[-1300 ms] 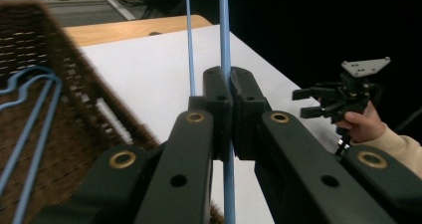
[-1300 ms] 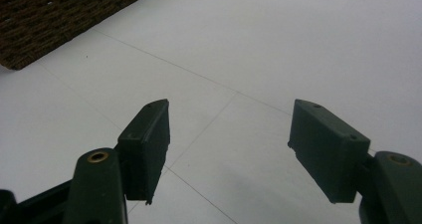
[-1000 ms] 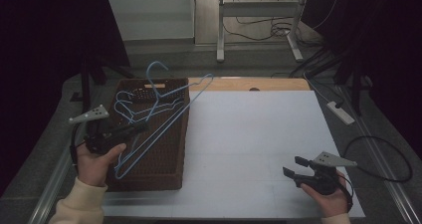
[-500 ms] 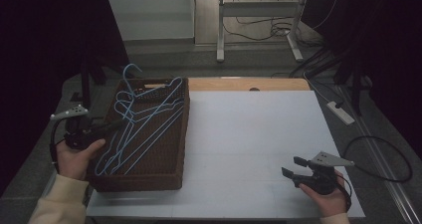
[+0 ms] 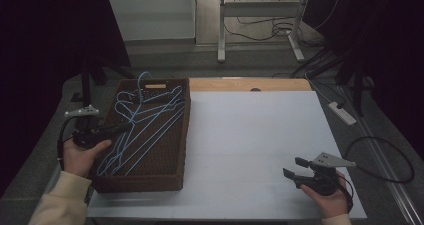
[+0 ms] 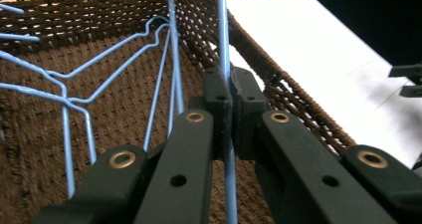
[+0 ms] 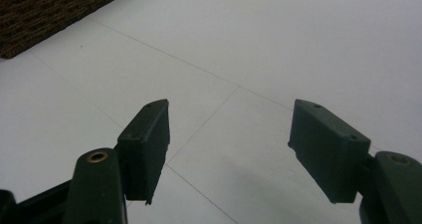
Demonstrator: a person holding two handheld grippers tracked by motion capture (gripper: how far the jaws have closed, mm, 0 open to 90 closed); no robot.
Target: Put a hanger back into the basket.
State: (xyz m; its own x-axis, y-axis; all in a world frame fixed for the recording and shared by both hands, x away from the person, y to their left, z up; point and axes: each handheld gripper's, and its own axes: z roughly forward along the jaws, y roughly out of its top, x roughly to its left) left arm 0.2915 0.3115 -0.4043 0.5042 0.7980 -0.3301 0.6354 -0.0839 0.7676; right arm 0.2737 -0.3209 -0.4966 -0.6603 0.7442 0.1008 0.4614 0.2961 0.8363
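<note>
Left tool clamped tight on the thin wire of a blue hanger, the wire running straight up between the two pressed pads in the left gripper view and out again below them. Reaching in over the left wall of a brown wicker basket, with the held hanger lying low across the basket floor among other blue hangers, hooks gathered toward the far end. From the high view, not possible to tell which of the overlapping wires belongs to the held one. Held by a hand in a pale sleeve, just outside the basket's left side.

In the left gripper view, more blue wire spread flat on the woven bottom to the left of the tool, the basket's right wall rising close behind the pads, white desk beyond it.

Right tool resting low on the white desk near its front right corner, well apart from the basket and every hanger. Wide open, nothing between the two dark pads, bare white surface showing in the gap. Corner of the basket far off at upper left in the right gripper view.
</note>
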